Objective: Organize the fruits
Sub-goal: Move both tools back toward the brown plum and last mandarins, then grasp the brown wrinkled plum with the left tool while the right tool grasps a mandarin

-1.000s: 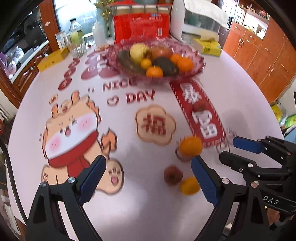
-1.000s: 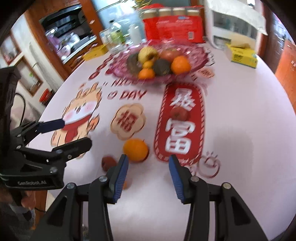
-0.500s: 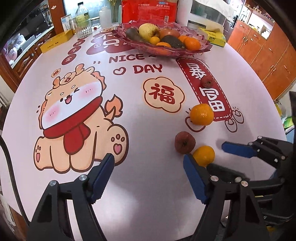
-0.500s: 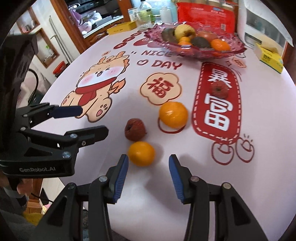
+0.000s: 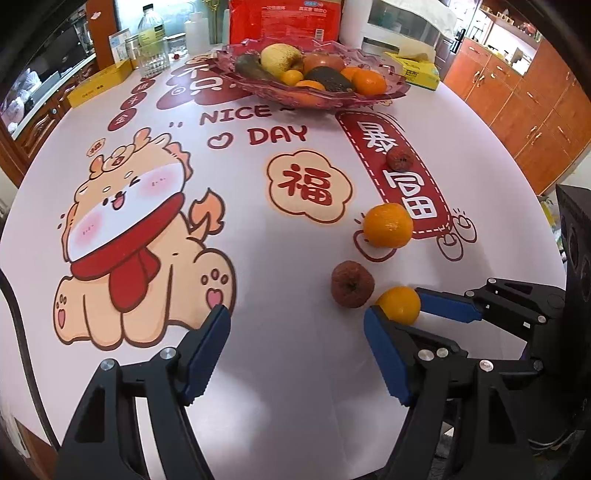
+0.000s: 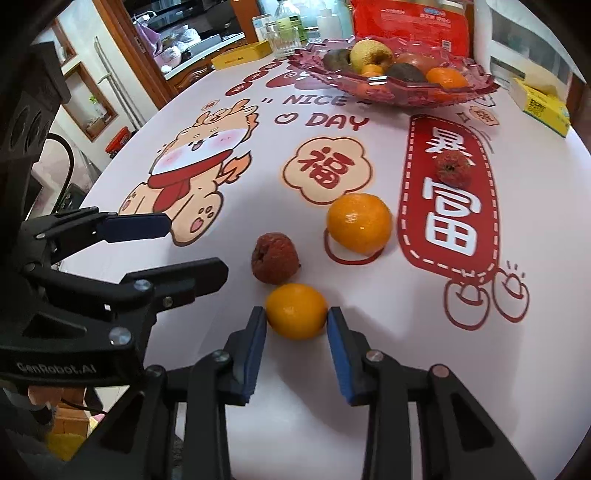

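On the tablecloth (image 6: pixel 388 369) reading "NICE DAY", the right gripper (image 6: pixel 296 323) has just closed on the small orange (image 6: pixel 296 311); the left gripper (image 5: pixel 297 350), marked "GenRobot.AI", hangs half-open, holding nothing.

Small orange (image 5: pixel 400 304) — partly masked by gripper fingers in the left wrist view; lettering on the red package (image 6: pixel 408 22) — too small to read, its top cropped.
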The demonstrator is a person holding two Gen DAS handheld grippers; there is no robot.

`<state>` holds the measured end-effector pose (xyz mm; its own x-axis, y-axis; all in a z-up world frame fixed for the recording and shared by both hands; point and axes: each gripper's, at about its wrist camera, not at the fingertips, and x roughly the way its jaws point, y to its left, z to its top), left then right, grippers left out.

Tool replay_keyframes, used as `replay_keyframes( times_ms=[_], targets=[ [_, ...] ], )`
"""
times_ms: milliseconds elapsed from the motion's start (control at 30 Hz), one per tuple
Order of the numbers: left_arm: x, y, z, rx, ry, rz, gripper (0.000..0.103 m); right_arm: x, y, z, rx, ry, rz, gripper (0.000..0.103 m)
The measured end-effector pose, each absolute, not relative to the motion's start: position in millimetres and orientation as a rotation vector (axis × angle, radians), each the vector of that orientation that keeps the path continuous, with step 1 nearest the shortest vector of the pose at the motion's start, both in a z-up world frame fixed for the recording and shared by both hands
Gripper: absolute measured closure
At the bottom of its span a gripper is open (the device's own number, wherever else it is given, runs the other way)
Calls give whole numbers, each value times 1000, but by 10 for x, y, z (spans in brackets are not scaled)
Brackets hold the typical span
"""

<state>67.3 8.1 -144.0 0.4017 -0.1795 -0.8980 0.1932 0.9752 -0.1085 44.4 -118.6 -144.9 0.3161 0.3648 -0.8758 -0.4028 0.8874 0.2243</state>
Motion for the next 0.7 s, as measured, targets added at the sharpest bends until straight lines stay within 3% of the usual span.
replay_keyframes(
  times_ms=[200, 433, 700],
  targets=[
    [757, -15, -1533, -1, 1159, -273, 41, 419, -1348, -1437, -23, 1138, 450, 69],
    [850, -91, -1617, -33, 1183, -294, 43, 419, -1533, -1437, 8, 1143, 390, 69],
    [934, -242, -1672, -25, 1193, -333, 65, 406, -1567, -1439, 15, 1144, 378, 69]
  ],
)
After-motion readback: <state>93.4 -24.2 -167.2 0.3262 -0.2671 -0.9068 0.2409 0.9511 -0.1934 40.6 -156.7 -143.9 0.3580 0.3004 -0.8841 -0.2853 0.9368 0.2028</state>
